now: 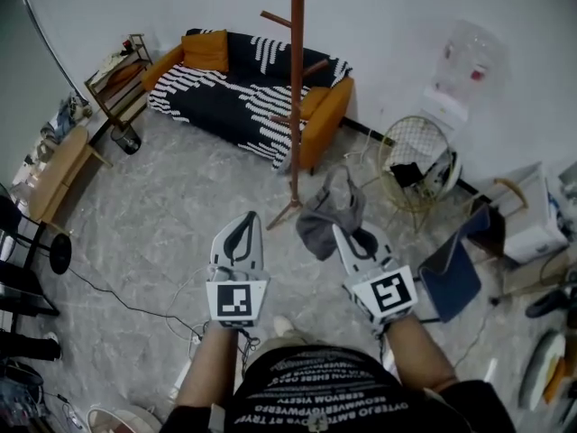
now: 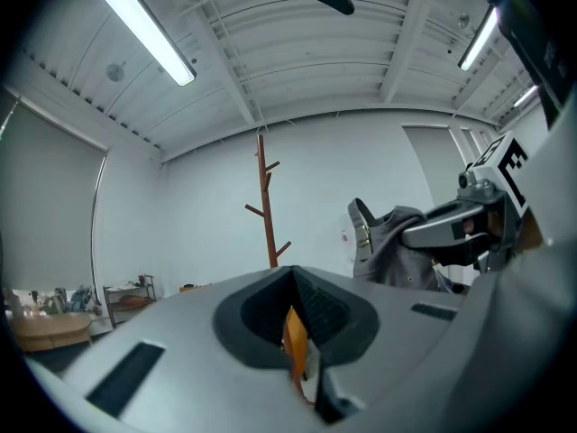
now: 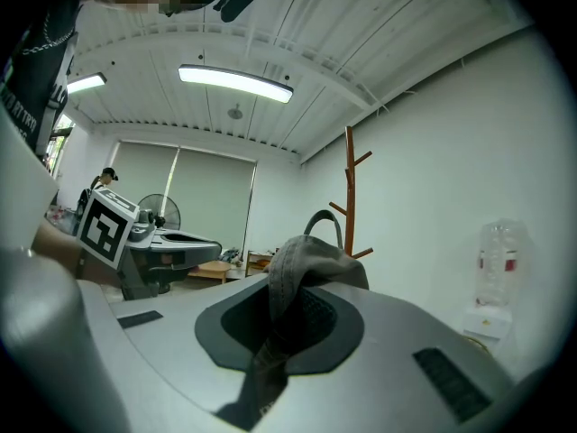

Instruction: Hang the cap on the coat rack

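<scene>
Right gripper [image 1: 343,235] jaws tight on grey cap [image 1: 325,207]

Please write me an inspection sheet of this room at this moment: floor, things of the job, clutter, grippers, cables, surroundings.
Surface: grey marbled floor; no table in use.
Job's things: grey cap gripped, not yet hung; coat rack upright ahead, its visible pegs bare.
Clutter: wire basket, white box, wooden low table, metal shelf.
Grippers: right gripper jaws shut on the cap; left gripper jaws together, holding nothing.
Cables: dark cable lying across the floor at the left.
Surroundings: orange sofa with a black-and-white throw, water dispenser, white wall.
</scene>
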`<action>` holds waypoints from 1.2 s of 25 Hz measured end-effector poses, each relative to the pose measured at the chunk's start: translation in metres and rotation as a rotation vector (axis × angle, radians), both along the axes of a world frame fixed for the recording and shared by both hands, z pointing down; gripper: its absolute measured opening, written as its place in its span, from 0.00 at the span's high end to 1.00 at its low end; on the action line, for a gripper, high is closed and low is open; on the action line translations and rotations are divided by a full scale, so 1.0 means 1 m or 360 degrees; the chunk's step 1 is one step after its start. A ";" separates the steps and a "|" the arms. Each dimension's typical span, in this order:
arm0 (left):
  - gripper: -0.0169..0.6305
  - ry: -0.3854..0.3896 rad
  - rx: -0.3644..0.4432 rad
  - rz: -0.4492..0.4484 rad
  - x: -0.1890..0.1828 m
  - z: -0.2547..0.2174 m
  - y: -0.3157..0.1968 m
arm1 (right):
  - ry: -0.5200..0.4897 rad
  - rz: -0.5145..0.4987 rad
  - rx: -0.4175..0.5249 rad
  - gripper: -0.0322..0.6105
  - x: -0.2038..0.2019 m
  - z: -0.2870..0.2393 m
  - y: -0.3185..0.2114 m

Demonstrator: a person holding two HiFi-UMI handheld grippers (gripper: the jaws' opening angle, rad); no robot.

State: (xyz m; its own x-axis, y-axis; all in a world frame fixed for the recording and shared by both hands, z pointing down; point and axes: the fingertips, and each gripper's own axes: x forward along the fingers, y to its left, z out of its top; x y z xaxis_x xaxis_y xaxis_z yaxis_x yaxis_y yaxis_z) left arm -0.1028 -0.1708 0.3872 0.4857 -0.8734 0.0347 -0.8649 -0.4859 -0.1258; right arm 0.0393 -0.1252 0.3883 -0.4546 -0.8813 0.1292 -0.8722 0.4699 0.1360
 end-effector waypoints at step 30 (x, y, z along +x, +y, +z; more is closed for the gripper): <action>0.98 -0.0011 -0.0063 0.0013 -0.017 0.020 -0.078 | 0.0062 0.0061 -0.0010 0.93 -0.004 0.012 -0.084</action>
